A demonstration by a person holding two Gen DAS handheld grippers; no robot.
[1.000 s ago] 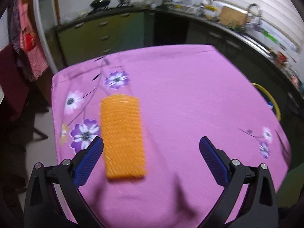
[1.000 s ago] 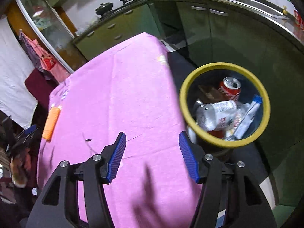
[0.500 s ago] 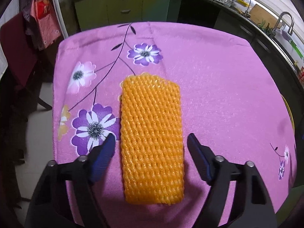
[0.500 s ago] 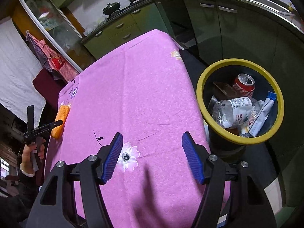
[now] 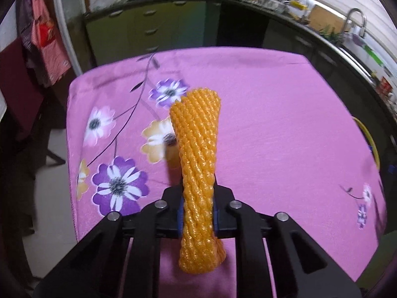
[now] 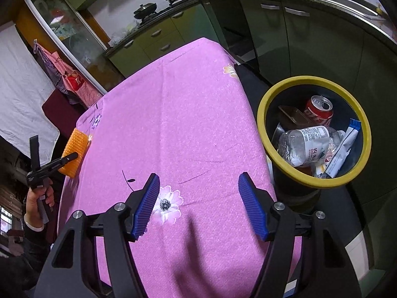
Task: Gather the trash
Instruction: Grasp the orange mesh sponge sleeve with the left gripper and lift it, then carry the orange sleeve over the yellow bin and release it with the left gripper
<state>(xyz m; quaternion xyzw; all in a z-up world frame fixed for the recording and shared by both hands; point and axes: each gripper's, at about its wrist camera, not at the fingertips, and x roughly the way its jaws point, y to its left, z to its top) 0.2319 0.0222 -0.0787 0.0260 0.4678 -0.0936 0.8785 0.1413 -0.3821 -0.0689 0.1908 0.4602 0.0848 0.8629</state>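
My left gripper [image 5: 198,213] is shut on an orange foam net sleeve [image 5: 197,159], squeezed at its middle and held above the pink flowered tablecloth [image 5: 273,114]. The right wrist view shows the same sleeve [image 6: 74,149] in the left gripper [image 6: 67,160] at the table's far left edge. My right gripper [image 6: 201,206] is open and empty above the near end of the table. A dark bin with a yellow rim [image 6: 266,104] stands on the floor to the right of the table.
The bin holds a red can [image 6: 318,110], a crushed plastic bottle [image 6: 305,145] and a white wrapper [image 6: 343,149]. Green kitchen cabinets [image 6: 310,39] run behind and right. The bin's rim [image 5: 369,141] shows past the table's right edge.
My left gripper closed on the orange sleeve and lifted it off the cloth. The right gripper drew back a little along the table and stayed open.
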